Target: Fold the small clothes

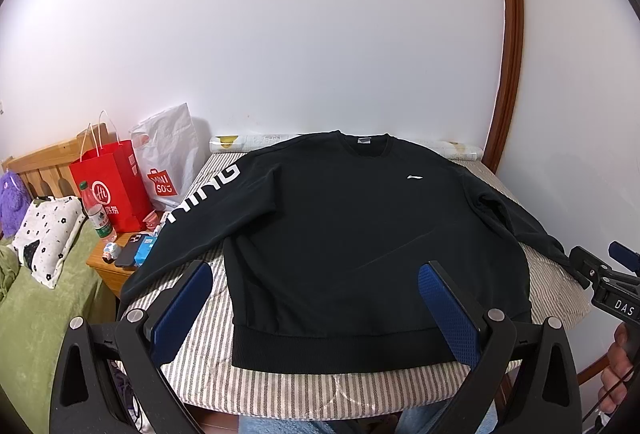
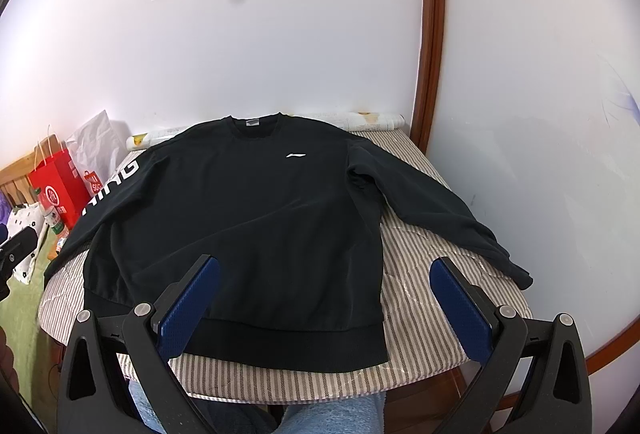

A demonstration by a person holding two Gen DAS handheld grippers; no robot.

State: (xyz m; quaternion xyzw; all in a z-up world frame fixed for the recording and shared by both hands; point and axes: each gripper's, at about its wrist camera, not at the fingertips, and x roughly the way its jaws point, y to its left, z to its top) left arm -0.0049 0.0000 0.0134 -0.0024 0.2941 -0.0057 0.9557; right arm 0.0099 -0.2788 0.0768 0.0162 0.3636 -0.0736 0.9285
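I see the white wall (image 1: 320,54) filling the upper half of both views, with a wooden door frame (image 1: 512,34) curving down the right side. Below it the striped table cover (image 1: 280,386) takes up the lower middle; its near edge runs across the bottom of the frame, and its far edge meets the wall.

The black sweatshirt (image 1: 352,234) lies flat and face up at the centre of the cover, collar toward the wall, hem close to the near edge. Its lettered sleeve (image 1: 192,210) hangs off the left edge; the plain sleeve (image 2: 432,210) angles toward the lower right, its cuff at the cover's right border. Bare striped cloth shows on the right of the body in the right wrist view.

At middle left I see a red paper bag (image 1: 112,186), a white shopping bag (image 1: 168,158), a plastic bottle (image 1: 96,210) and a small nightstand (image 1: 112,266) crowding that side.

My left gripper (image 1: 316,314) hangs over the hem, spread wide, gripping nothing. My right gripper (image 2: 326,310) is likewise spread wide over the hem's right corner, empty.
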